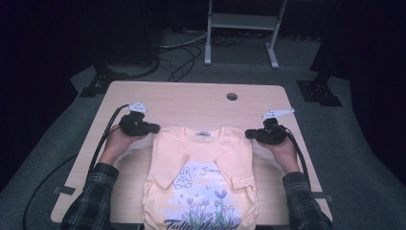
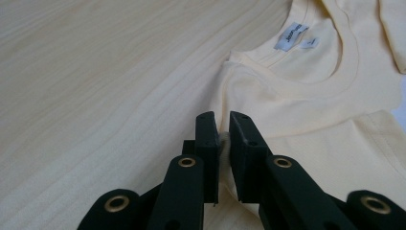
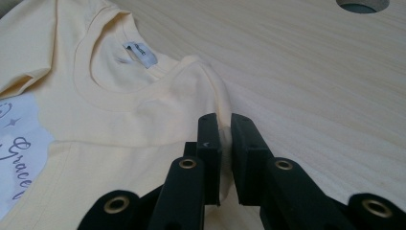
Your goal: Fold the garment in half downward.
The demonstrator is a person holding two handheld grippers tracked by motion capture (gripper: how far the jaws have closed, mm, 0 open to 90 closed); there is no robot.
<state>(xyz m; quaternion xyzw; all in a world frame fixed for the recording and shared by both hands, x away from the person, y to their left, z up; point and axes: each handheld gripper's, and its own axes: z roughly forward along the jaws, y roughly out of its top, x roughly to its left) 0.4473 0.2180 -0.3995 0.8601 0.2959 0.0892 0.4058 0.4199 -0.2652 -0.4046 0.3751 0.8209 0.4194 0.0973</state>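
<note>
Pale wooden counter [image 1: 191, 103]: both tongs [image 2: 221, 136] [image 3: 225, 136] clamp the pale yellow cotton T-shirt's [image 1: 201, 163] shoulders; uneven pulling risks undoing folded sleeves.

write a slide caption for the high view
Both grippers, left gripper and right gripper, pinch the shoulders of a yellow t-shirt with folded sleeves on a wooden table.
</note>
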